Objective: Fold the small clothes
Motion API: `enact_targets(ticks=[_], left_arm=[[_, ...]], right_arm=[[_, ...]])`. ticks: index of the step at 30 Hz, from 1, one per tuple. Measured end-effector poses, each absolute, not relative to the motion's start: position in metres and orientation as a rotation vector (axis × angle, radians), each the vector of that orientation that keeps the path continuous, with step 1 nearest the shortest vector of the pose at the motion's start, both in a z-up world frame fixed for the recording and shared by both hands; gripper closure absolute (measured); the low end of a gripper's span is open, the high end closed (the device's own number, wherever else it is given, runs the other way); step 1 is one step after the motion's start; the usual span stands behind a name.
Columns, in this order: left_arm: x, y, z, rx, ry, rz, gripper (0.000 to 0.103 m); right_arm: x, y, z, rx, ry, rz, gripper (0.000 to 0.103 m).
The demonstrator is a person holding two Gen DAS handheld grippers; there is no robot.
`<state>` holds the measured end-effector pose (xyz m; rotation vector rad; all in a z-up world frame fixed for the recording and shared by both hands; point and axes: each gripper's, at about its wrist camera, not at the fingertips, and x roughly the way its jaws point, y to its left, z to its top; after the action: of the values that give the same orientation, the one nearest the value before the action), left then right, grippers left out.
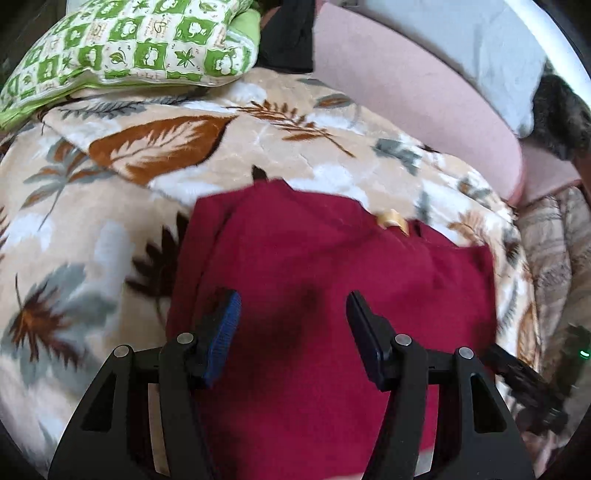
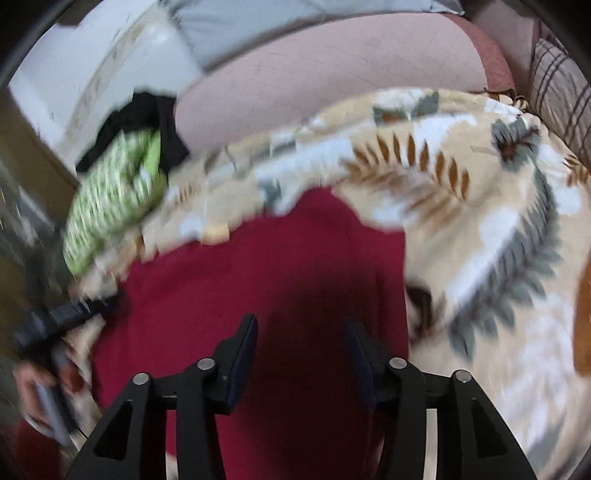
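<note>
A dark red garment [image 1: 332, 266] lies spread on a beige leaf-patterned blanket [image 1: 207, 147]. A small yellow tag or button [image 1: 391, 219] sits near its far edge. My left gripper [image 1: 293, 306] is open and empty, hovering just above the middle of the garment. In the right wrist view the same red garment [image 2: 258, 266] fills the centre, and my right gripper [image 2: 301, 332] is open and empty just above it. The right view is motion-blurred. The other gripper shows as a dark shape at the right edge of the left view [image 1: 517, 373] and at the left edge of the right view [image 2: 66, 314].
A green-and-white patterned pillow [image 1: 125, 48] lies at the far left. A pink cushion [image 1: 406, 96] and a grey pillow [image 1: 461, 44] lie behind the blanket. A black cloth [image 1: 288, 33] sits between the pillows. A striped cushion [image 2: 561, 85] is at the far right.
</note>
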<state>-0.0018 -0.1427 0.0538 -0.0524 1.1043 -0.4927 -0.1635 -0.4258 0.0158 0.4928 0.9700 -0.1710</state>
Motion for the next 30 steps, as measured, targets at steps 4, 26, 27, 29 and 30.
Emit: enact_targets(ticks=[4,26,27,29,30], left_arm=[[-0.042,-0.130,0.071,-0.019,1.086,-0.521,0.044],[-0.094,-0.146,0.094,-0.015,1.022,-0.588,0.024],[-0.091,-0.148,0.093,-0.017,1.011,-0.581,0.024],[-0.088,-0.150,0.091,-0.027,0.988,-0.572,0.024],[-0.087,-0.149,0.090,-0.030,0.970,-0.563,0.024]], right_arm=[[-0.184,-0.409,0.043,0.510,0.961,-0.185,0.056],[-0.230,-0.366,0.107,0.526,0.912,-0.164,0.042],[-0.227,-0.369,0.107,0.526,0.906,-0.168,0.042],[-0.221,-0.372,0.105,0.533,0.899,-0.176,0.042],[-0.218,-0.373,0.103,0.539,0.901,-0.176,0.042]])
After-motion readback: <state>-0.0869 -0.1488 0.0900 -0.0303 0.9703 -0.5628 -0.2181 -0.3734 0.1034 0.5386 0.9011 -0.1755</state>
